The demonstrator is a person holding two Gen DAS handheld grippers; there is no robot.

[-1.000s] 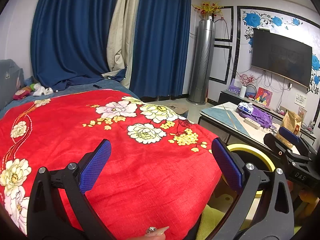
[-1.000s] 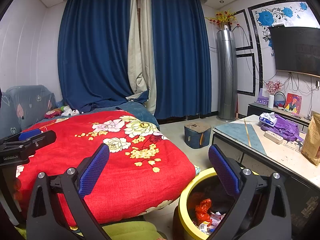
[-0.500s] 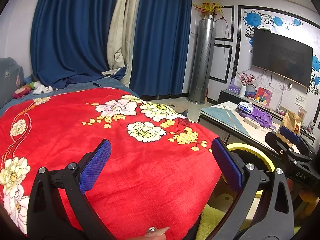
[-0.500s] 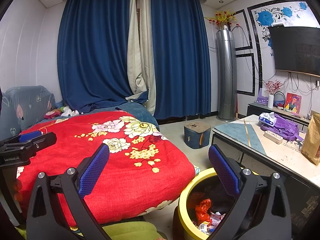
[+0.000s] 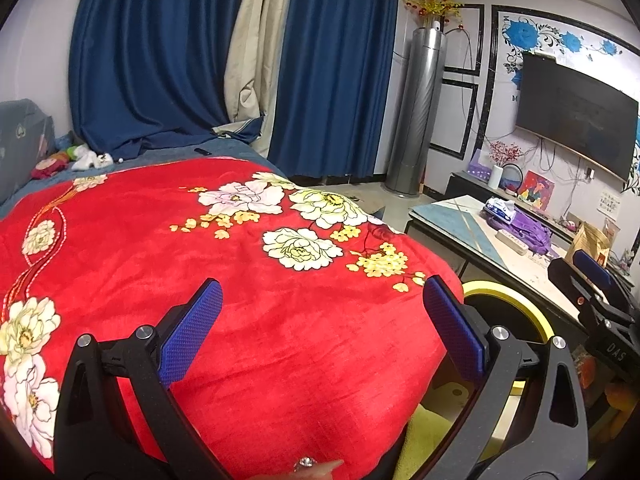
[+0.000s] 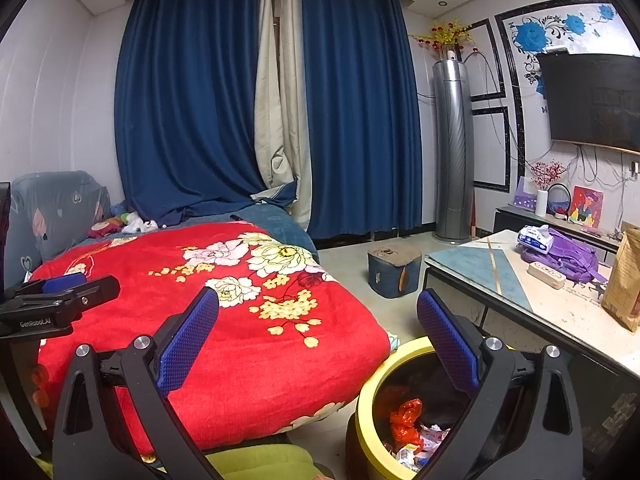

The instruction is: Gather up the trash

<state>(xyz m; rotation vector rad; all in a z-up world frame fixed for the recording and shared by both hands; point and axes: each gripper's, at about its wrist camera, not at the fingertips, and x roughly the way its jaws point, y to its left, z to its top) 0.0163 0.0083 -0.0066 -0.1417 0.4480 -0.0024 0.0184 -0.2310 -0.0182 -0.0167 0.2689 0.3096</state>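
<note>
Trash bin (image 6: 370,420), yellow rim, dark body, sits on the floor at lower right of the right wrist view, wedged between the bed corner and the worktop (image 6: 500,280). Inside it: a red plastic bag (image 6: 404,420) and pale crumpled wrappers (image 6: 424,442). In the left wrist view only an arc of the yellow rim shows, lower right, behind the right-hand finger.

Right hand-held gripper (image 6: 318,338): jaws spread wide, nothing between the blue pads; its right finger overlaps the bin's mouth. Left hand-held gripper (image 5: 322,330): also wide open and empty, held over the red floral blanket (image 5: 240,300) covering the bed.

Surroundings: on the worktop, a purple bag (image 6: 568,254), a white tissue pack (image 6: 534,238), a power strip (image 6: 546,274), and a brown paper bag (image 6: 626,280) at the right edge. A small blue stool (image 6: 394,270) stands on the floor beyond the bed. Blue curtains (image 6: 192,100) fill the back wall; a grey tower air conditioner (image 6: 452,148) stands in the corner, a dark TV (image 6: 592,100) on the wall at upper right. Soft toys (image 6: 120,224) lie at the bed's far end.
</note>
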